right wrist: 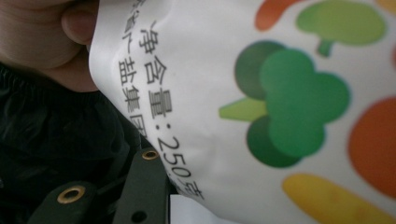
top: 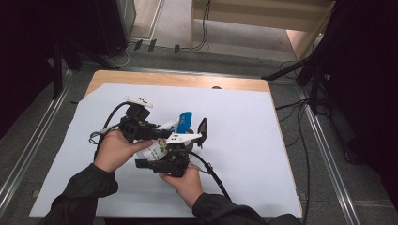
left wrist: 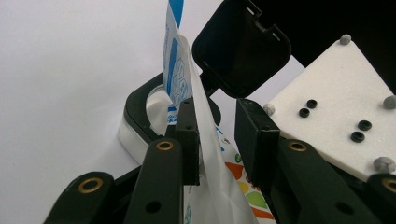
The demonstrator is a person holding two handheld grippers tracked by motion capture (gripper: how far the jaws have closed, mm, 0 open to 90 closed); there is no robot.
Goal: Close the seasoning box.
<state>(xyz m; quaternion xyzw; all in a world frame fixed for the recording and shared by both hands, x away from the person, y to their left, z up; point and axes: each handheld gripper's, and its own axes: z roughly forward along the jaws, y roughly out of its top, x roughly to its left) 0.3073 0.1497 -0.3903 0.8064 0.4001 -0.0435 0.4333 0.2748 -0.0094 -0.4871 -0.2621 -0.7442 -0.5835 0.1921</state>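
Observation:
A white pouch [top: 155, 150] printed with vegetables, its top end blue, hangs tilted over the middle of the table. My left gripper [top: 162, 133] reaches in from the left and is shut on the pouch's upper part [left wrist: 208, 154], which lies against the left pad. The blue end dips into a black-rimmed white container [left wrist: 140, 107] whose black lid [left wrist: 240, 51] stands flipped up. My right gripper [top: 148, 159] is shut on the pouch's lower body [right wrist: 261, 93] from below. One of its fingers [right wrist: 144, 184] shows at the pouch's edge.
A white sheet [top: 244, 140] covers the wooden table [top: 178, 80], with free room to the right and far side. The right gripper's white marker plate [left wrist: 336, 102] sits close beside the left jaws. A thumb [right wrist: 77, 23] and a dark sleeve lie behind the pouch.

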